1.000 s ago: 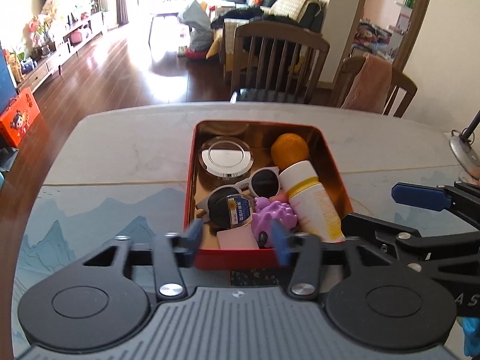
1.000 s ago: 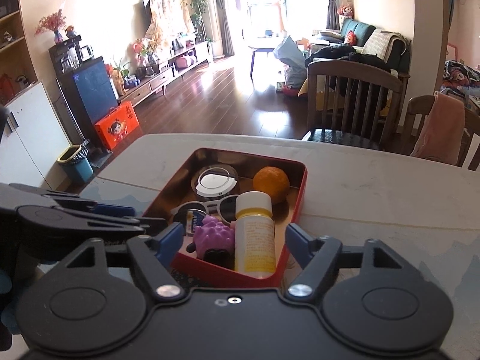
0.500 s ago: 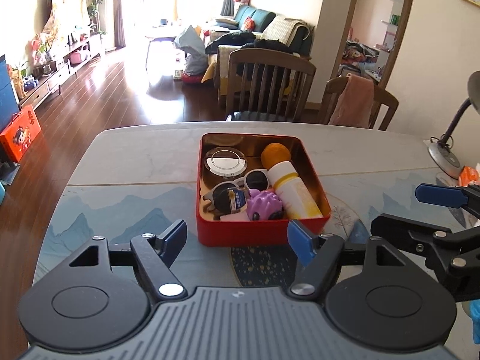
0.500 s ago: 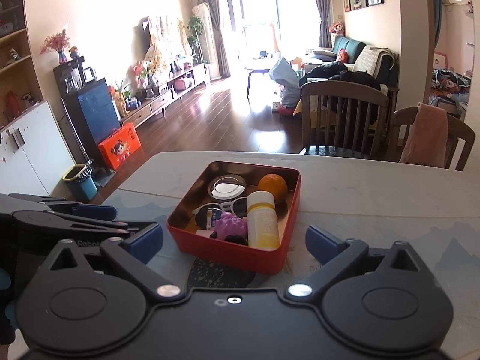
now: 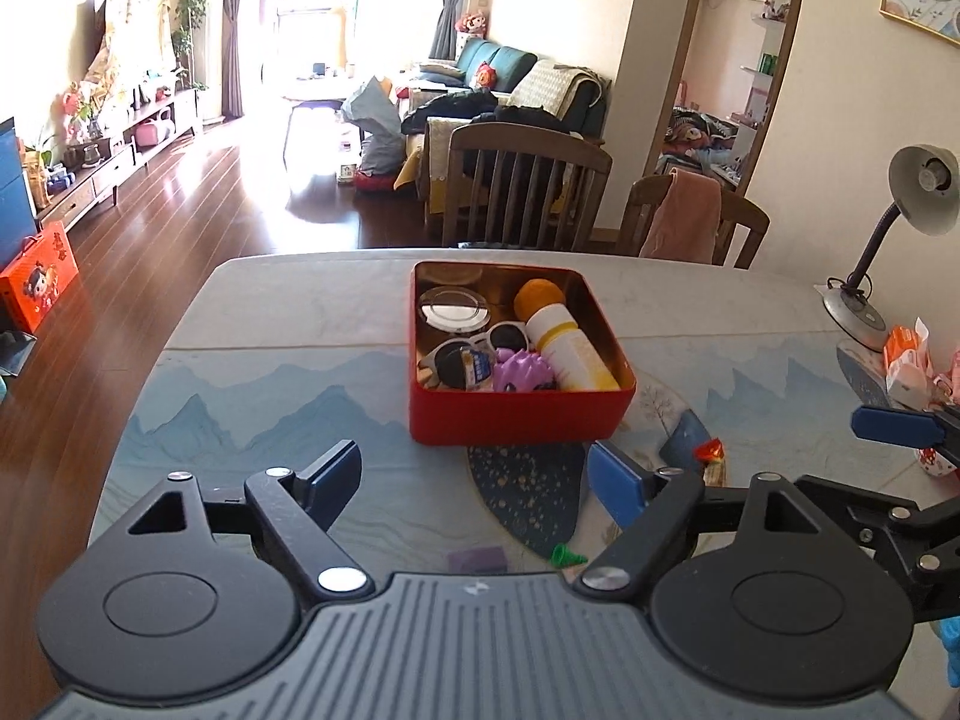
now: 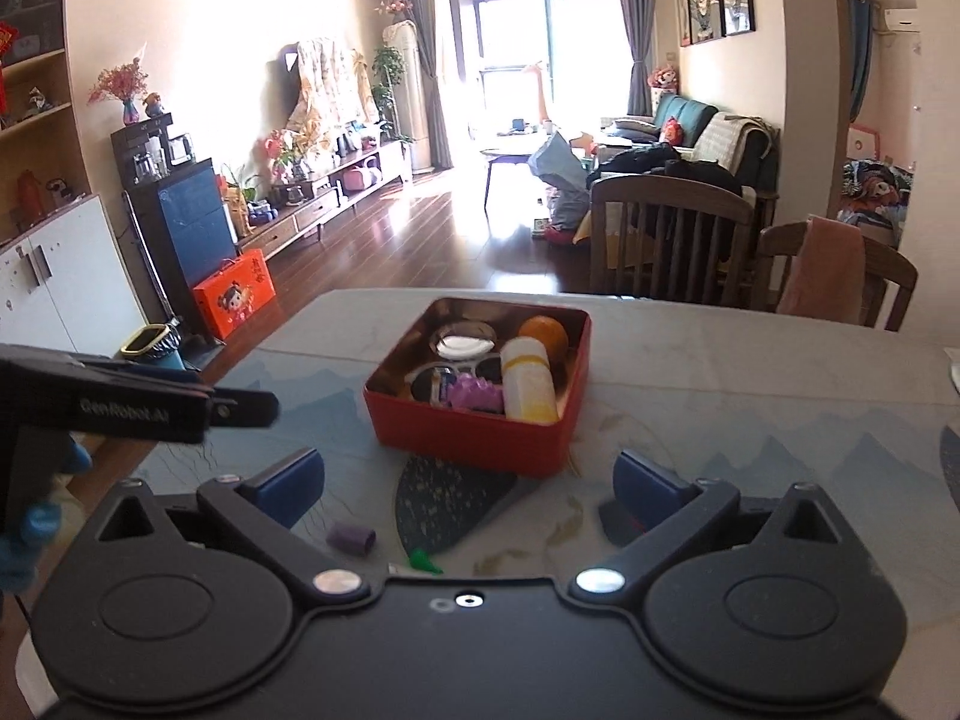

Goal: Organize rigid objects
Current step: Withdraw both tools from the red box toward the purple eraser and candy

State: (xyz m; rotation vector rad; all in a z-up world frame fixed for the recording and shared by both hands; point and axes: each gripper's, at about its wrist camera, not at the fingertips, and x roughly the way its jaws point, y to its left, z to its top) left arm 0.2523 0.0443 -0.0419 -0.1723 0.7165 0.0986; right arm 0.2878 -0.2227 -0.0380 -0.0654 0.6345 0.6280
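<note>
Both claws, left point(image 5: 474, 477) and right point(image 6: 468, 480), have just been opening, empty, below the tin point(image 5: 516, 414); next I pick up the purple piece point(image 6: 350, 538).

Black tool point(image 5: 474, 483), blue pads point(image 5: 615, 483)

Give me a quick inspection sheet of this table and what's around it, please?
Surface: pale table with a blue mountain-print mat.
Job's things: red metal tin holding a round silver compact, an orange, a white-and-yellow bottle, white sunglasses and a purple spiky toy.
Clutter: small purple piece, green bit, snack wrappers outside the tin.
Grippers: left gripper and right gripper have just been opening, jaws apart, nothing between them.
Cables: desk lamp cord only.
Surroundings: wooden chairs, sofa, living room.
</note>
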